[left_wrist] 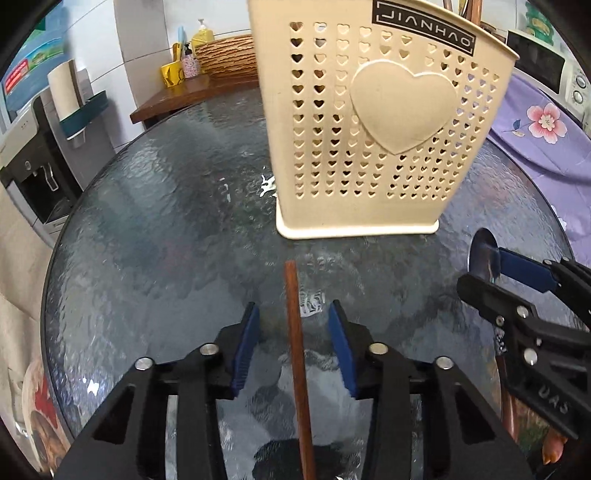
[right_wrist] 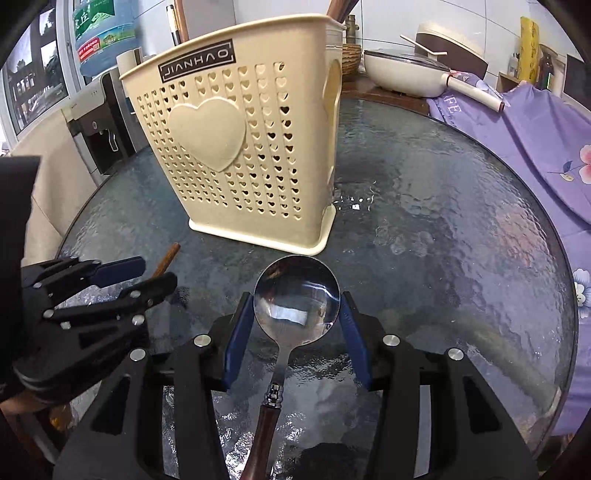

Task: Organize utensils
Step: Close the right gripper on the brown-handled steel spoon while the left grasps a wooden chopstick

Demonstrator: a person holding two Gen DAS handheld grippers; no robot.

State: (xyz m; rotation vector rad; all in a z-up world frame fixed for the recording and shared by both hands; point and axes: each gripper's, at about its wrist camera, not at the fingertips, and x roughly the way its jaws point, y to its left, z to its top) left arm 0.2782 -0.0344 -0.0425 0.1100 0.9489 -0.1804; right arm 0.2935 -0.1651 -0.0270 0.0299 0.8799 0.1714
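Observation:
A beige utensil holder (left_wrist: 369, 147) (right_wrist: 240, 155) with heart-shaped holes stands upright on the round glass table (left_wrist: 166, 221). Brown handles poke out of its top (right_wrist: 340, 11). A brown chopstick (left_wrist: 295, 350) lies on the glass between the blue pads of my left gripper (left_wrist: 293, 306). The pads stand clear of it on both sides, so that gripper is open. My right gripper (right_wrist: 295, 295) is shut on the bowl of a steel spoon (right_wrist: 297, 291) with a dark wooden handle. In the left wrist view it holds the spoon (left_wrist: 484, 251) at the right, near the holder's corner.
A purple floral cloth (right_wrist: 517, 140) covers the table's far right side. A white pan (right_wrist: 402, 74) sits behind the table. A water dispenser (left_wrist: 33, 177) and a paper roll (left_wrist: 64, 88) stand at the left. A wooden shelf (left_wrist: 192, 92) carries bottles and a woven basket.

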